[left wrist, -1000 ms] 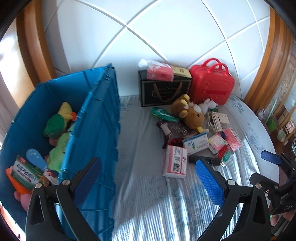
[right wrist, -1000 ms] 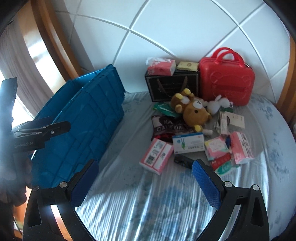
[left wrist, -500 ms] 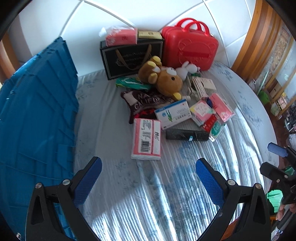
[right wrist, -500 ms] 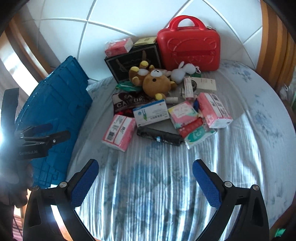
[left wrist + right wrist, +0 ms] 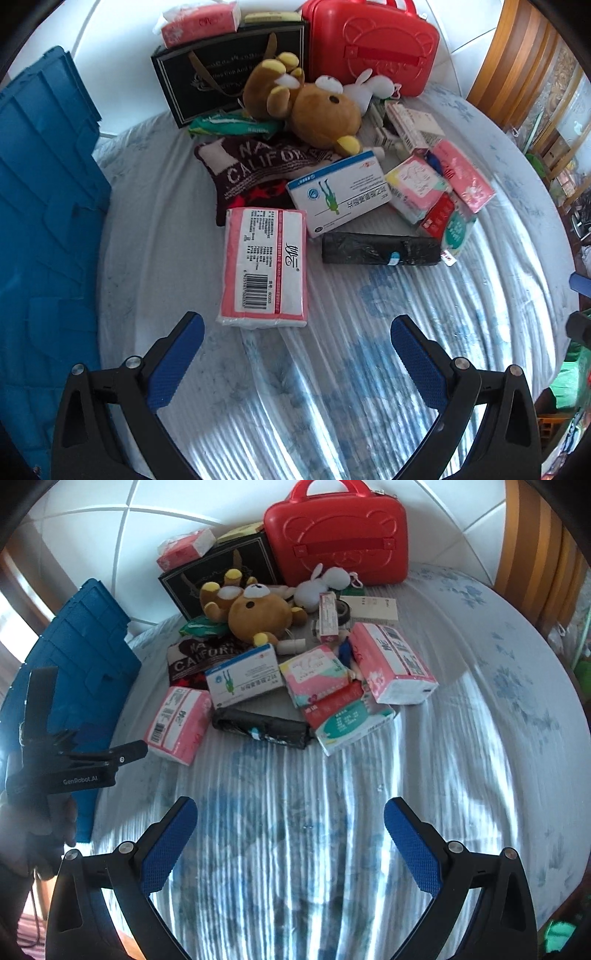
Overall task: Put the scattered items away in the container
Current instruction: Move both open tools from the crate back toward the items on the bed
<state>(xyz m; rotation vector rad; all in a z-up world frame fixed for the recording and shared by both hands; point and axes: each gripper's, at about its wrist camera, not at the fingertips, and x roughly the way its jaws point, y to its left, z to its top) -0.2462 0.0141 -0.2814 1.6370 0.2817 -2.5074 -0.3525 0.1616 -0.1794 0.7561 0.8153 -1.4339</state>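
The pink tissue pack [image 5: 264,267] lies just above the left gripper [image 5: 297,347], its long axis toward the empty, wide-apart jaws; the right gripper [image 5: 290,834], also spread, is farther.

White tiled wall [image 5: 155,528]; floral bedsheet [image 5: 480,709]; possibly wooden frame [image 5: 517,59].

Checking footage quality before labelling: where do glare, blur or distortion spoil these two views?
Left wrist view: sharp; fisheye bends the blue crate; sunlight streaks glare on the bedsheet. Right wrist view: bedsheet smeared toward the right edge; left tool dim and soft at the left rim.
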